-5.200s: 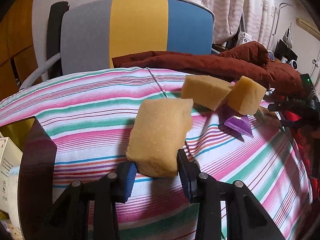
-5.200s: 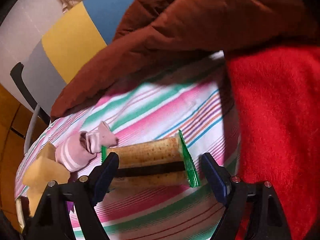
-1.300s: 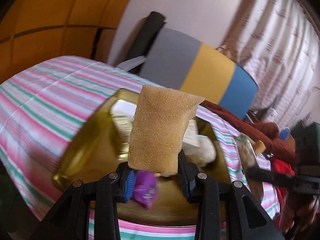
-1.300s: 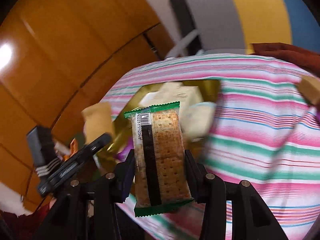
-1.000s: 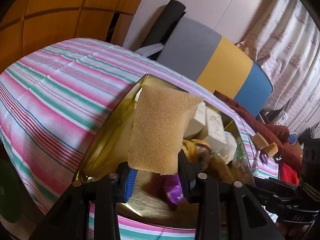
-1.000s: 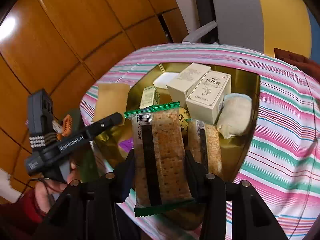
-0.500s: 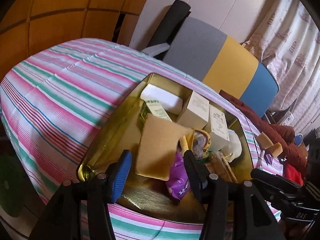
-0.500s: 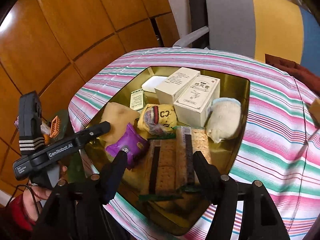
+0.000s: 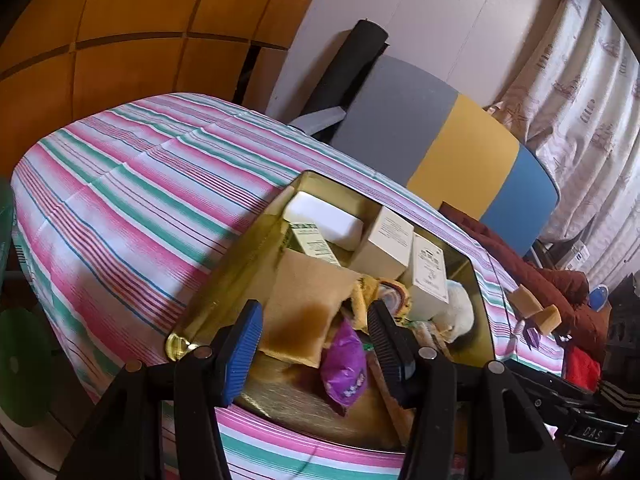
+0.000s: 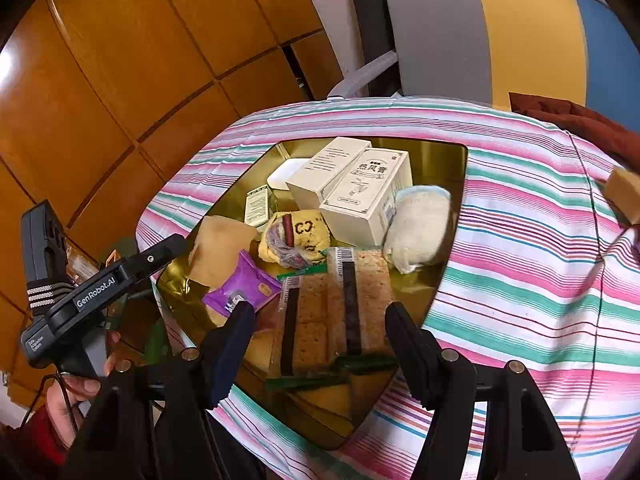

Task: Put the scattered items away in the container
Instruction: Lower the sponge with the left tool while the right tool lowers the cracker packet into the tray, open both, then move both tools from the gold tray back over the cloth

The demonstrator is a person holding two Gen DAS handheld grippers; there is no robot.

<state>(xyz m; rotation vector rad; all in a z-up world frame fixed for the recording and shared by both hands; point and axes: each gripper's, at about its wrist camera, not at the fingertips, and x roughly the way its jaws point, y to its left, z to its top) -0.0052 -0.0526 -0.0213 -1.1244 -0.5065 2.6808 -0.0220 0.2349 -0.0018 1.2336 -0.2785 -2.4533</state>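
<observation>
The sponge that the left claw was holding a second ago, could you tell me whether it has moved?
Yes. The sponge has dropped out of the left claw and lies in the gold tin, below the open jaws.

Glossy gold metal container (image 10: 448, 156), porous sponge (image 9: 308, 300)

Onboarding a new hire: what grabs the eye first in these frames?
The shiny gold metal tray on the pink, green and white striped tablecloth, crammed with white cartons, a tan sponge, a purple snack packet and two green-edged cracker packs. Both black grippers, left and right, hover open above it.
</observation>
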